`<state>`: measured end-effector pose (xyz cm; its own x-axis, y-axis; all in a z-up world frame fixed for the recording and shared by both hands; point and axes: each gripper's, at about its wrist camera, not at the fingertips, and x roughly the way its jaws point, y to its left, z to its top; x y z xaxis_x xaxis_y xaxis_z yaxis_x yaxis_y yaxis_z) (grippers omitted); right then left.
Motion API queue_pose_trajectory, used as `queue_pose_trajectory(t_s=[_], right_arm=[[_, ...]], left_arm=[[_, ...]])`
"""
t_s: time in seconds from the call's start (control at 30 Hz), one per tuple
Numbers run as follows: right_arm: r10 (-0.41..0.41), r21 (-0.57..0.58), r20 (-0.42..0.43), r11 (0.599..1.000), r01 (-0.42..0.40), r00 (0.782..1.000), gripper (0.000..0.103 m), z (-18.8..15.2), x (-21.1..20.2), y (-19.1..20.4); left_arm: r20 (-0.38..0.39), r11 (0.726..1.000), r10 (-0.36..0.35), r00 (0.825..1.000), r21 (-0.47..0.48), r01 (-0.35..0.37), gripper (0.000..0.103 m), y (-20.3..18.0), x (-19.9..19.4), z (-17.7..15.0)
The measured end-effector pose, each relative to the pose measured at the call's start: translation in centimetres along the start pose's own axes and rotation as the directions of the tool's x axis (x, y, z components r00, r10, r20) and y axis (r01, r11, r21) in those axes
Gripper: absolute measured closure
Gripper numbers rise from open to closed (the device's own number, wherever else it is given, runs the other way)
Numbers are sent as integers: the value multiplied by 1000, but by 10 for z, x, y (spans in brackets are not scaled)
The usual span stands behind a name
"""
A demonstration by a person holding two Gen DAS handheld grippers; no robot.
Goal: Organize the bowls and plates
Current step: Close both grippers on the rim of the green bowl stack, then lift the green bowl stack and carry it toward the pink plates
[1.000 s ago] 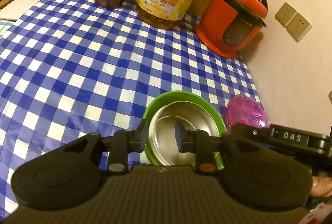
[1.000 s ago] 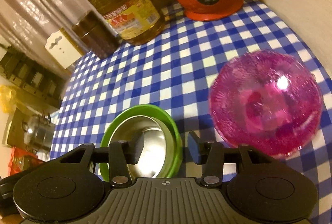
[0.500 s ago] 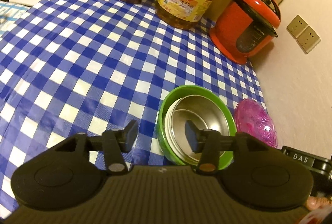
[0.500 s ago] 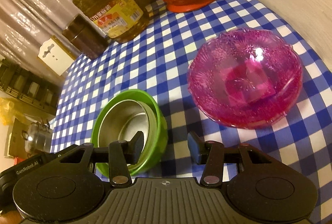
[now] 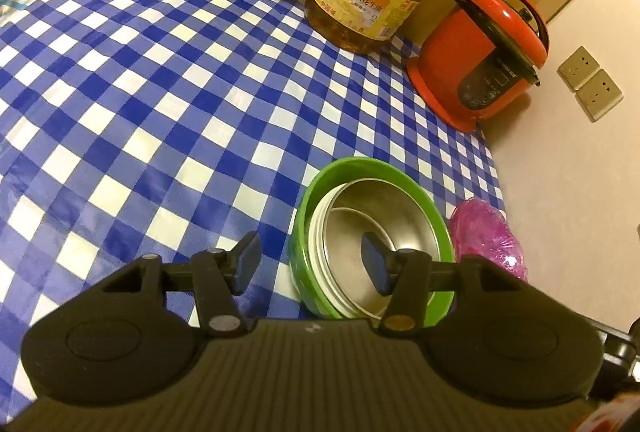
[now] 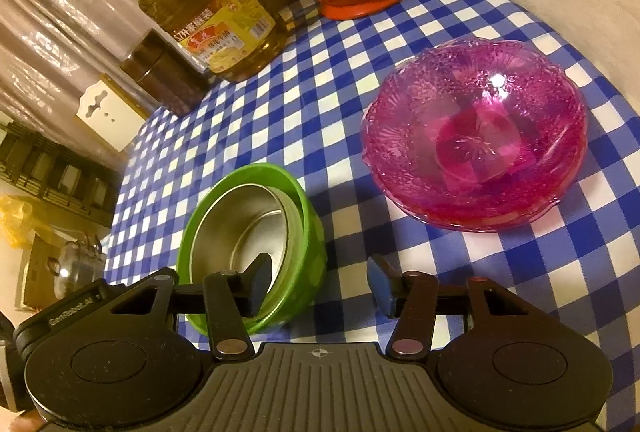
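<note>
My left gripper (image 5: 310,264) has just opened, jaws loosely straddling the green bowl (image 5: 308,199)'s near rim with nothing pinched; bumping it could skid the nested steel bowl (image 5: 384,228). Right gripper (image 6: 318,282), just widened, is empty, pink plates (image 6: 476,135) beyond.

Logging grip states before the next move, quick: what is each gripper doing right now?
Left gripper: open, holding nothing; its jaws have just been opening, straddling the near rim of the green bowl with steel liner.
Right gripper: open, holding nothing; jaws just widened.

left hand-held gripper (image 5: 310,264) agape, right hand-held gripper (image 6: 320,284) agape
</note>
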<state>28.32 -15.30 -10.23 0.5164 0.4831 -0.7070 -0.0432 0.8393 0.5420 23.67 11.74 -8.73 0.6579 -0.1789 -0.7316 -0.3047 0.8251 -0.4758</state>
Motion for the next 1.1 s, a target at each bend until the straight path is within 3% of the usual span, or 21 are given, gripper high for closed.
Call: queue_pose_trajectory(t_s=[0.37,0.67,0.9,1.1], right_arm=[[33,7,29,999,-33,999,50,-2,19,-1],[36,-2,35,999,-36,999,50,-1,40,2],[47,-10,24,999,-47,999,50,-1,55,5],[51,-24,33,998,-50,998,50,-2,64,6]], left_arm=[[3,999,-32,999,14,32,53,6,30,-3],[-12,999,-37,999,23,37,59,9,48,-1],[-19,998,-46,999,31,46,71,10,57,-3],[-14,998,-57,998,24,57,71,12,62,-4]])
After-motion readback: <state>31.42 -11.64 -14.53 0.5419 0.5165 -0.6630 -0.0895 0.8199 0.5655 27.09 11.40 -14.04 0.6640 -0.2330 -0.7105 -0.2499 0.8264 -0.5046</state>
